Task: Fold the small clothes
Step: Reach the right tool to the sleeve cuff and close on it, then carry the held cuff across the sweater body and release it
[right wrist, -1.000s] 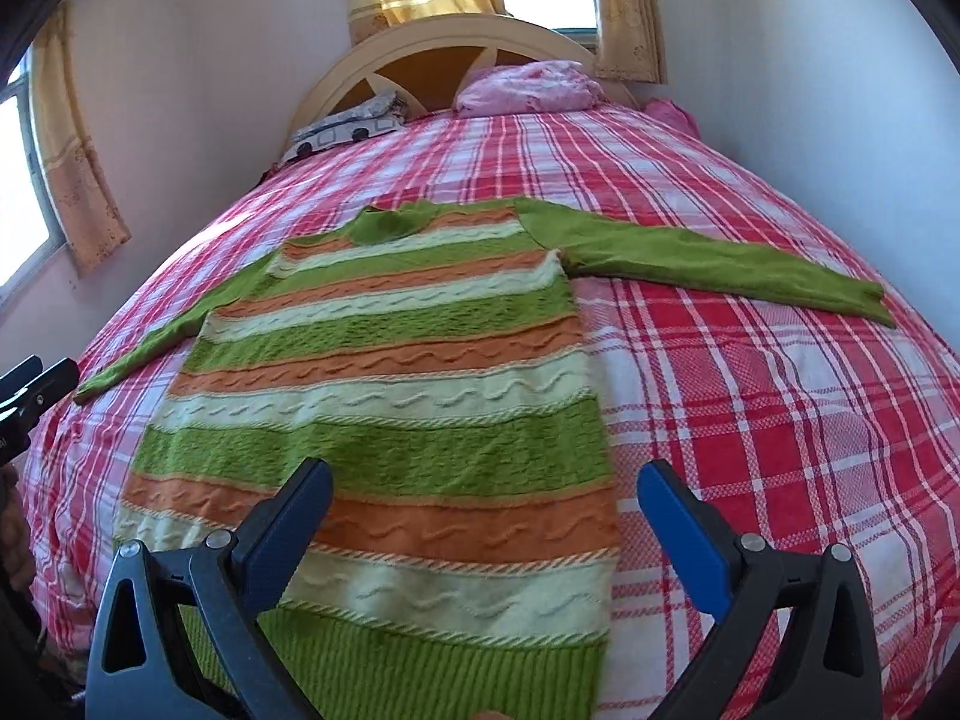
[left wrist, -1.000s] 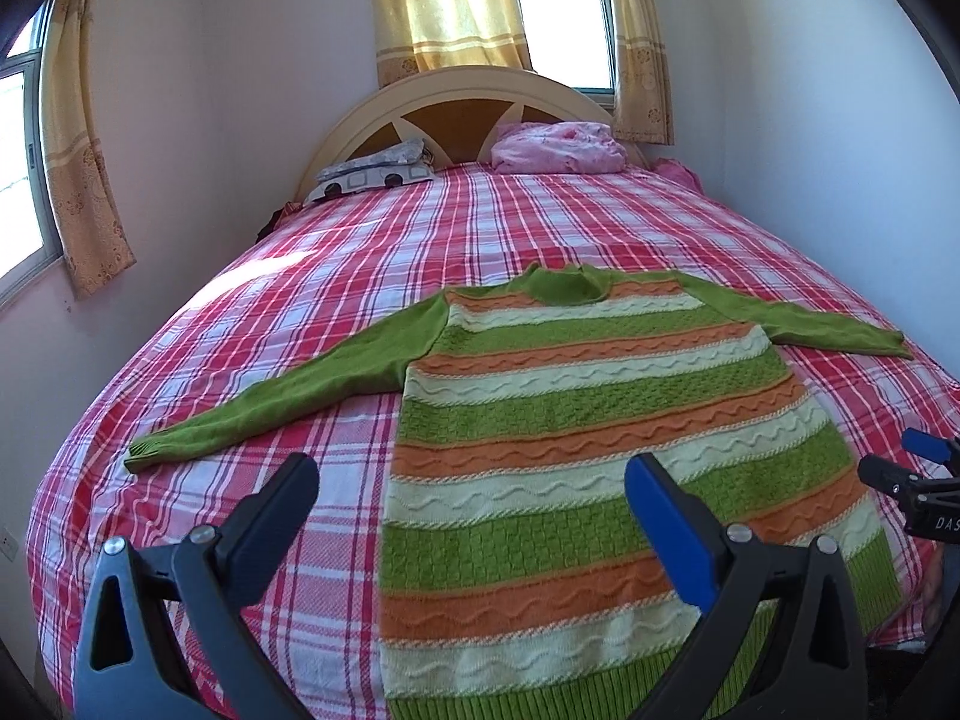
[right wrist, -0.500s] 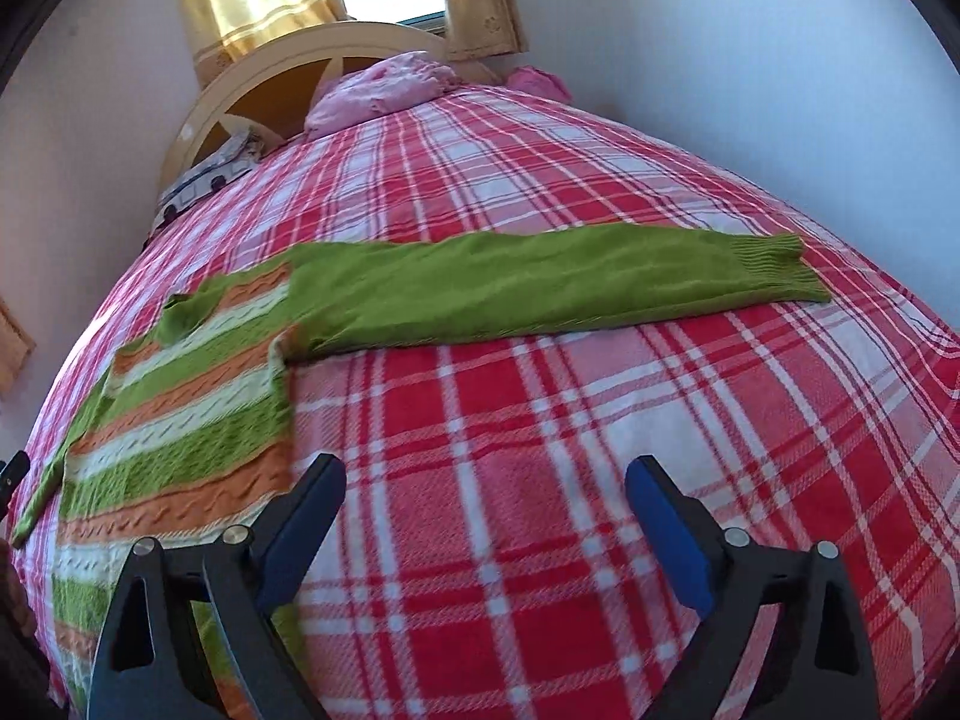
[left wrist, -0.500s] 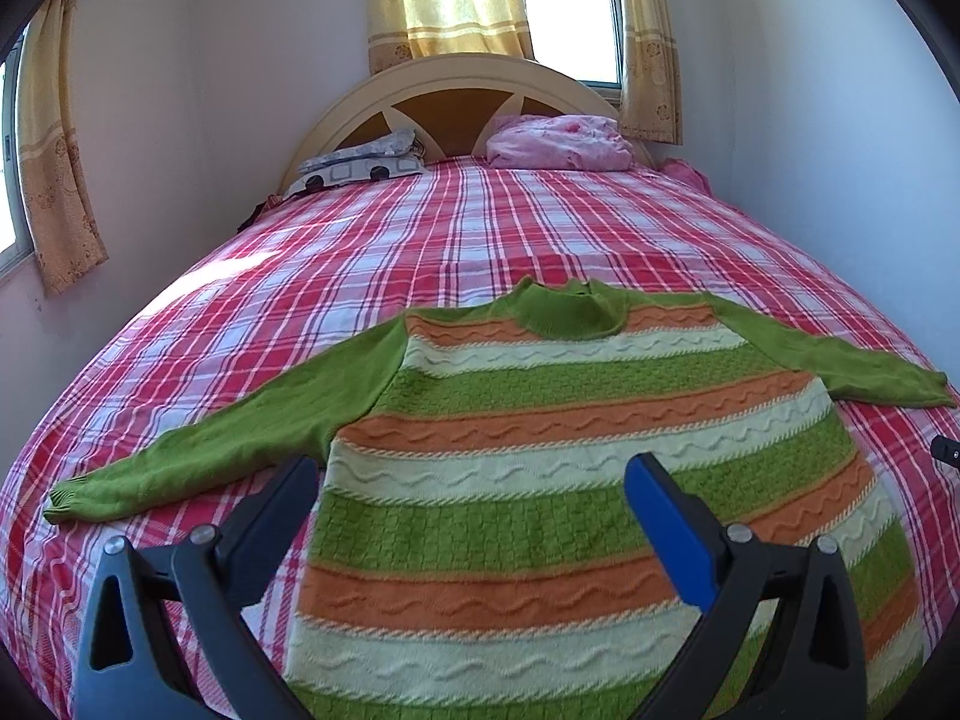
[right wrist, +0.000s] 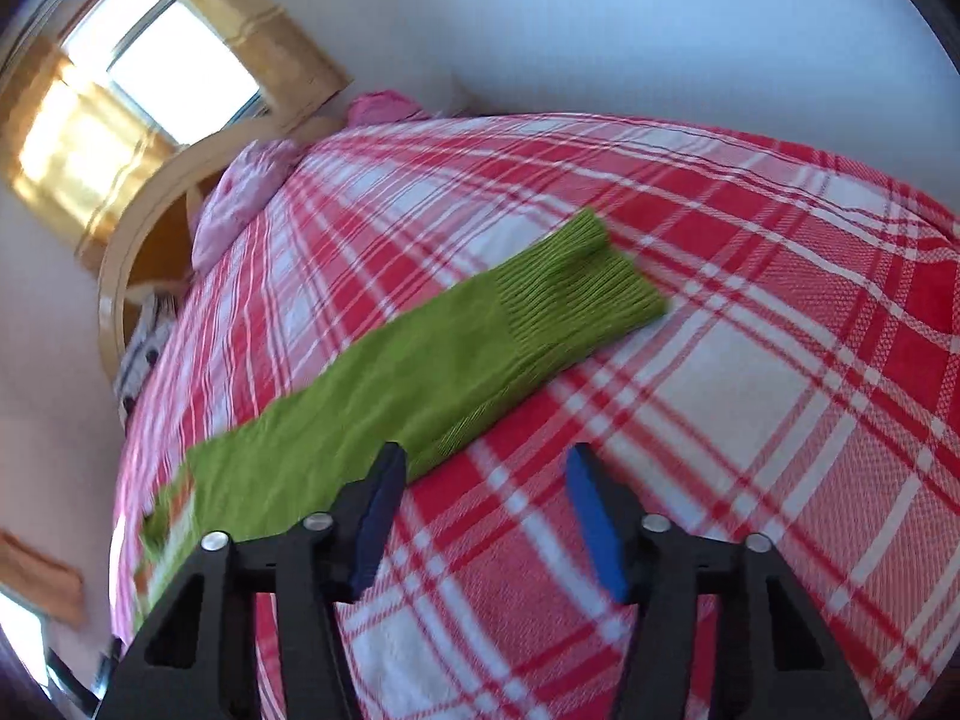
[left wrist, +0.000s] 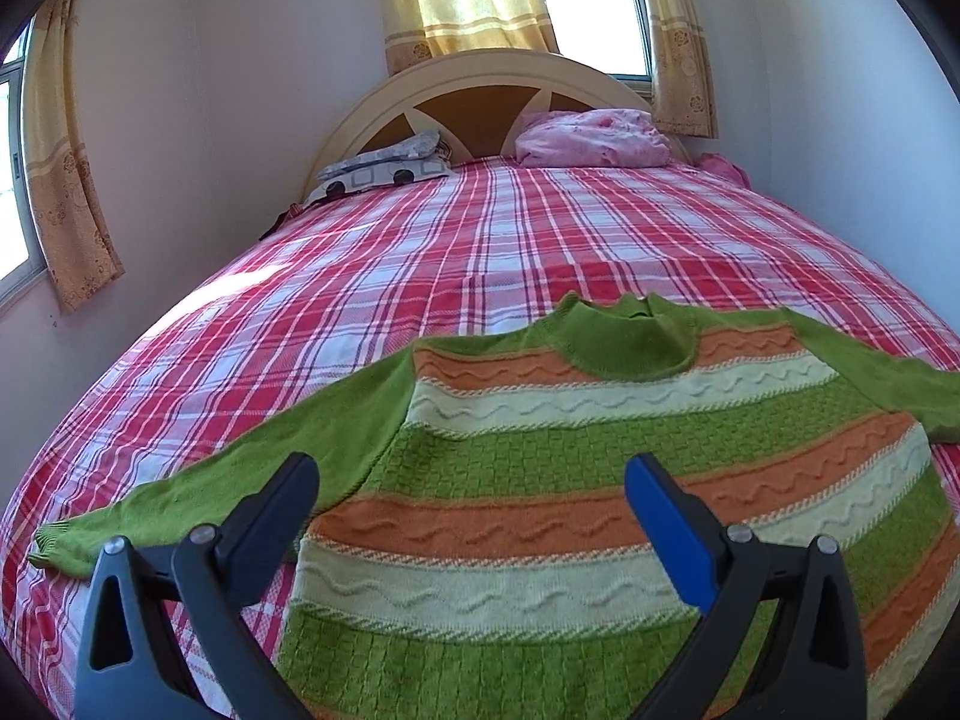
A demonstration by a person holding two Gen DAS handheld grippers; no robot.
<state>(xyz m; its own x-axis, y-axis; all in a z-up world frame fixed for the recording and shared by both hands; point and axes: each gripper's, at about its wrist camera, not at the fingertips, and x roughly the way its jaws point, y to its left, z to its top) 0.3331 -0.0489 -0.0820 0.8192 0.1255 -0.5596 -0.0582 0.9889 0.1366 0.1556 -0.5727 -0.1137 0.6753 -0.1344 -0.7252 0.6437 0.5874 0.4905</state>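
A knitted sweater (left wrist: 600,480) with green, orange and cream stripes lies flat, face up, on the red plaid bed (left wrist: 480,252). Its left sleeve (left wrist: 240,480) stretches out to the left. My left gripper (left wrist: 471,480) hovers open over the sweater's chest, nothing between its fingers. In the right wrist view the green right sleeve (right wrist: 456,348) lies across the bedspread (right wrist: 750,420), ribbed cuff (right wrist: 588,288) farthest away. My right gripper (right wrist: 486,480) hangs just short of the sleeve's near edge, jaws closing, with only bedspread between them.
A cream headboard (left wrist: 480,96) stands at the far end, with a pink pillow (left wrist: 594,138) and a grey patterned pillow (left wrist: 384,168) before it. White walls border the bed on both sides. Curtained windows (left wrist: 576,0) are behind the headboard and at the left.
The left gripper has moved forward over the sweater's body toward the collar. The right gripper has swung right to the right sleeve, rolled, and its jaws have narrowed.
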